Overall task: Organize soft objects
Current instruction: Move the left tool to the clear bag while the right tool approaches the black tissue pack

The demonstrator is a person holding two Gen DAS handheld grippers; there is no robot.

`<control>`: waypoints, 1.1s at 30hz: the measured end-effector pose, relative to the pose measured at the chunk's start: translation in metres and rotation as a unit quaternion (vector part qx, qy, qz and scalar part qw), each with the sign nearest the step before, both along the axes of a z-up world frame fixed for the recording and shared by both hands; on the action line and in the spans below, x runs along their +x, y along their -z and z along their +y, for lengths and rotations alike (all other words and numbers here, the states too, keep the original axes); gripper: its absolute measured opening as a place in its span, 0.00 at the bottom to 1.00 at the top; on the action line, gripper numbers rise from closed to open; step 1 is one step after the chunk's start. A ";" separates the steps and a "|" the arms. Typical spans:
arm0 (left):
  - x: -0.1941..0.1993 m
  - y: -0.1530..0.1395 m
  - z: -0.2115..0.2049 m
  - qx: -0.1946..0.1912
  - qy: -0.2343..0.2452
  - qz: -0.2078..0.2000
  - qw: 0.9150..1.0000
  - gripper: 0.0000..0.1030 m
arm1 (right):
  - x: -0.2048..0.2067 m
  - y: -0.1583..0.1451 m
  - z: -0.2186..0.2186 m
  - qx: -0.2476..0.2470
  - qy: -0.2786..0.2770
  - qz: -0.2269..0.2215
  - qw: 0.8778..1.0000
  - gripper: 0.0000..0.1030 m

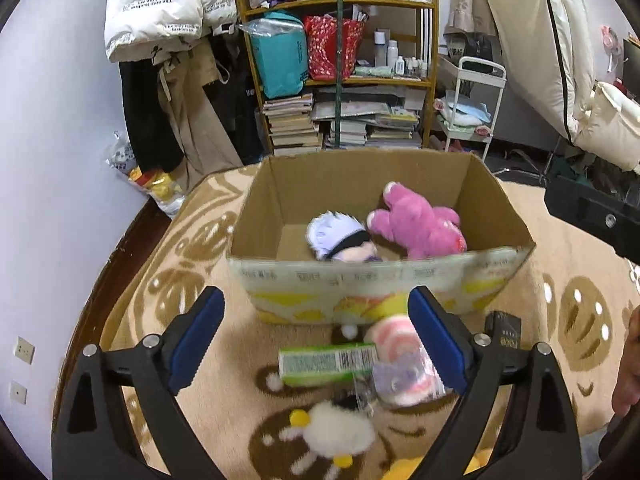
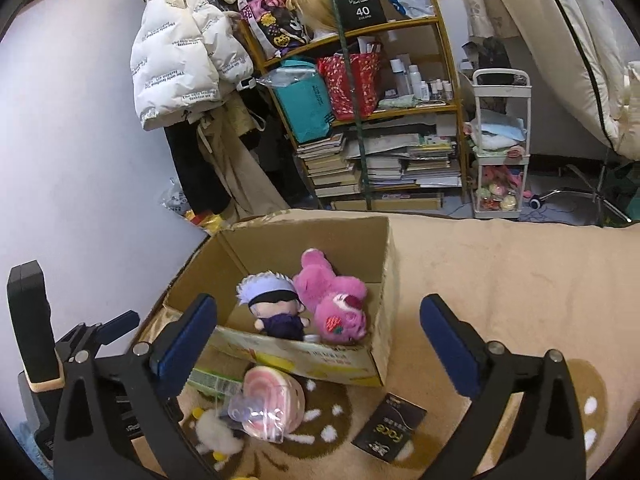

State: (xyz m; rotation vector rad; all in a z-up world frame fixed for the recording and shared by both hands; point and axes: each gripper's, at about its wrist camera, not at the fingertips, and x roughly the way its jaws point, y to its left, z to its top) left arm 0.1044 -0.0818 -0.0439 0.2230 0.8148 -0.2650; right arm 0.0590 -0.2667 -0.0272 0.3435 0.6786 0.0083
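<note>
An open cardboard box (image 1: 352, 280) (image 2: 380, 344) stands on the beige patterned blanket. Inside lie a pink plush bear (image 1: 416, 220) (image 2: 332, 300) and a white-haired doll (image 1: 340, 236) (image 2: 272, 304). In front of the box lie a pink-and-white roll plush in plastic wrap (image 1: 396, 364) (image 2: 272, 400), a white fluffy chick plush (image 1: 336, 432) (image 2: 216, 432) and a green carton (image 1: 328, 362) (image 2: 208, 380). My left gripper (image 1: 316, 340) is open and empty above these. My right gripper (image 2: 316, 344) is open and empty near the box's front wall.
A black "Face" packet (image 2: 390, 432) (image 1: 506, 330) lies on the blanket right of the plushes. A yellow plush (image 1: 404, 470) shows at the bottom edge. A wooden shelf (image 1: 340, 80) with books, a white cart (image 1: 472, 112) and hanging coats (image 1: 160, 40) stand behind.
</note>
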 end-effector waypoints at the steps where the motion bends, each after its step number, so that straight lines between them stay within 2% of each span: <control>1: -0.004 0.001 0.000 0.002 0.001 0.002 1.000 0.89 | -0.001 0.000 0.000 -0.002 0.002 0.003 1.000 1.00; 10: -0.034 0.003 -0.011 0.030 0.029 -0.003 0.999 0.90 | -0.017 0.011 0.000 0.000 0.011 0.051 0.999 1.00; 15: -0.043 0.009 -0.013 0.039 0.031 0.013 0.999 0.90 | -0.033 0.012 -0.002 -0.007 0.016 0.066 0.998 1.00; 21: -0.052 0.021 -0.015 0.047 0.035 0.034 0.998 0.89 | -0.039 0.022 -0.006 0.011 0.022 0.092 0.995 1.00; 28: -0.055 0.030 -0.025 0.058 0.050 0.038 0.996 0.89 | -0.040 0.040 -0.006 0.008 0.027 0.126 0.992 1.00; 33: -0.048 0.040 -0.029 0.055 0.051 0.059 0.995 0.90 | -0.033 0.049 -0.008 0.004 0.032 0.140 0.990 1.00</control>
